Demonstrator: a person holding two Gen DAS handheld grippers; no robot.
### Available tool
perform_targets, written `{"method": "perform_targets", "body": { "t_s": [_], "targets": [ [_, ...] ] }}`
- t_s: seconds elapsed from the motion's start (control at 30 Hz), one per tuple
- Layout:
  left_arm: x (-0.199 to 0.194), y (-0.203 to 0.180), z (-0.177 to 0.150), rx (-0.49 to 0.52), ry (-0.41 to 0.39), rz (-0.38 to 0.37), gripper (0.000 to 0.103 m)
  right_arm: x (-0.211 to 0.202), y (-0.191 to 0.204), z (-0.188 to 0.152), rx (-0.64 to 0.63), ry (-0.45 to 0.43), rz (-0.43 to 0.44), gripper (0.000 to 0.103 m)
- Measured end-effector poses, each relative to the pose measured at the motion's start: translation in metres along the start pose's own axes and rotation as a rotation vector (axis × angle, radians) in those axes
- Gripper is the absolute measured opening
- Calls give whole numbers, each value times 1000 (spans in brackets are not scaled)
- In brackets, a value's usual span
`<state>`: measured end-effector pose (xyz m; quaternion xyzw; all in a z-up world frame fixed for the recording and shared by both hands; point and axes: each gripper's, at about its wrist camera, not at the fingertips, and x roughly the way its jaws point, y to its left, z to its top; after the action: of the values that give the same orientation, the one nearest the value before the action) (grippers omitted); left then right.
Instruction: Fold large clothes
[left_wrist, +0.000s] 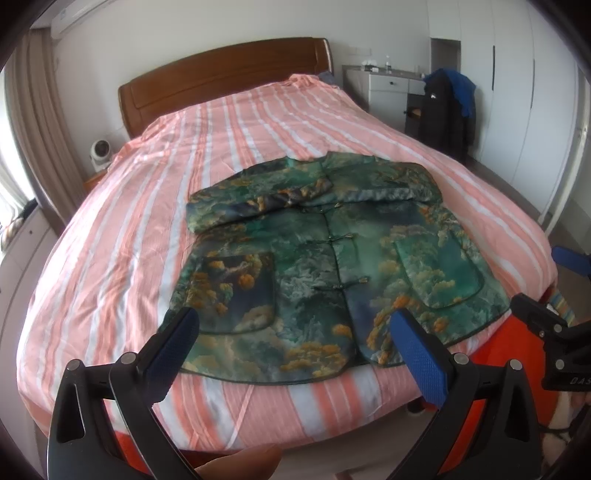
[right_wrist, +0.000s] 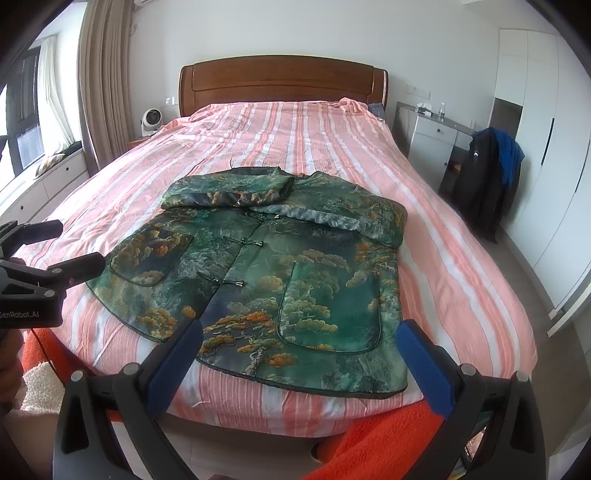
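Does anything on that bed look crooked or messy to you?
Nothing stands out. The green patterned jacket lies flat on the striped bedspread, buttoned, both sleeves folded across its chest. Only the bedspread's top corner is slightly rumpled.

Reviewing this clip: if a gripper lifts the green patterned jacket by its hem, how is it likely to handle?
The jacket probably drapes rather than holds shape: both sleeves already lie folded flat across its chest. Its sheen hints at satin-like cloth, so it may slip between the pads. It looks puffy at the edges, so perhaps slightly bulky.
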<state>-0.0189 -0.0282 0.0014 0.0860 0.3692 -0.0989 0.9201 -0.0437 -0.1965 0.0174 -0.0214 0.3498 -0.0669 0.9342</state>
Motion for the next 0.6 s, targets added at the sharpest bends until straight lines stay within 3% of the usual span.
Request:
{"method": "perform_targets", "body": {
  "t_s": [0.6],
  "targets": [
    [-2,4,3,-3,2,9,103,-2,3,0,-10,4,-4,103]
  ]
}}
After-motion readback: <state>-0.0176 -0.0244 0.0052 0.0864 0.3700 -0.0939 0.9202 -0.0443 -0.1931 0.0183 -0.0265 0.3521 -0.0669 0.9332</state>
